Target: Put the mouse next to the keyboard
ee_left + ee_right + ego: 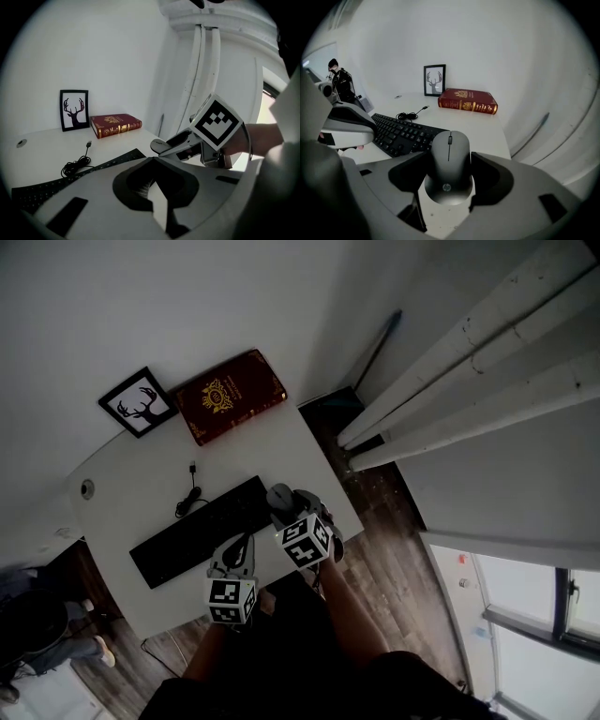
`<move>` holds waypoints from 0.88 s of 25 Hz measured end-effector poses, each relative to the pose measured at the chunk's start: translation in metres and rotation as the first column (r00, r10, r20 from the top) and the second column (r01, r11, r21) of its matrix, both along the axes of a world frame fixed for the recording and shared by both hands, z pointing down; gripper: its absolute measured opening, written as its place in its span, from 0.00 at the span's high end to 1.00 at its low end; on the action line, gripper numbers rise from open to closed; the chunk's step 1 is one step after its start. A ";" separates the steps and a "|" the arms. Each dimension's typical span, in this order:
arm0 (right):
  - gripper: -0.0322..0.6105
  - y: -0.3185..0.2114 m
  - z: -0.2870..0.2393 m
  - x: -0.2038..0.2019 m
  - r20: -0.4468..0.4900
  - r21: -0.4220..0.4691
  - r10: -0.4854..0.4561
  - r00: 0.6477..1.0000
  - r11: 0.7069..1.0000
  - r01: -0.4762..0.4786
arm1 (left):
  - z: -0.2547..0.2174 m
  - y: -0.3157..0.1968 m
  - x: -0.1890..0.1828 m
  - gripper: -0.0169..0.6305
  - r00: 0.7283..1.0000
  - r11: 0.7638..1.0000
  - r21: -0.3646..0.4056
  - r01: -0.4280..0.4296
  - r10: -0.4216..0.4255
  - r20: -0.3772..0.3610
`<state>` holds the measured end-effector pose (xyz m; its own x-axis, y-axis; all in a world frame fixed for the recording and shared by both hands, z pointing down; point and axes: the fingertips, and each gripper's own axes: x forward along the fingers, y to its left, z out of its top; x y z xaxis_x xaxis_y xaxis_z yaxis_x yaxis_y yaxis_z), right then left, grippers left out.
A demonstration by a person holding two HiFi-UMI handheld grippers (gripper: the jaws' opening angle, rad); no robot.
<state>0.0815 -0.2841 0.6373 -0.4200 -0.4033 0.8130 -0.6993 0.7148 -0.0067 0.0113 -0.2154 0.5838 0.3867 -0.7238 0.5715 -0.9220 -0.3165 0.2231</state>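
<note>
Jaws of right gripper [449, 177] clamp smooth oval grey mouse [450, 152] near keyboard [401, 132]

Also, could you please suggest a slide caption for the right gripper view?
Right gripper clasping a grey mouse just beside the black keyboard, red book behind.

Near side of keyboard [199, 529]: two hand-held grippers. Left gripper [238, 551] and right gripper [284, 505] alike: light grey moulded shells, dark recessed lining round the jaws, one dark slot on each flank. Cube on each, white faces with black square markers. Black clothing [281, 667] worn by person, nearer than keyboard.
</note>
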 end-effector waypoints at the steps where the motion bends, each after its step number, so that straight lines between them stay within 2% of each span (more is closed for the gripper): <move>1: 0.48 -0.003 0.002 0.003 -0.002 -0.006 0.015 1.000 1.000 -0.015 | 0.001 -0.002 0.001 0.97 1.000 1.000 -0.002 0.002 -0.002 0.001; 8: 0.48 -0.022 0.017 0.009 -0.009 -0.043 0.071 0.997 0.997 -0.072 | 0.008 -0.014 0.003 0.97 1.000 0.999 -0.026 0.020 -0.020 0.015; 22: 0.48 -0.042 0.037 0.009 -0.006 -0.091 0.081 0.997 0.992 -0.082 | 0.012 -0.027 0.004 0.97 0.998 0.998 -0.051 0.048 -0.046 0.039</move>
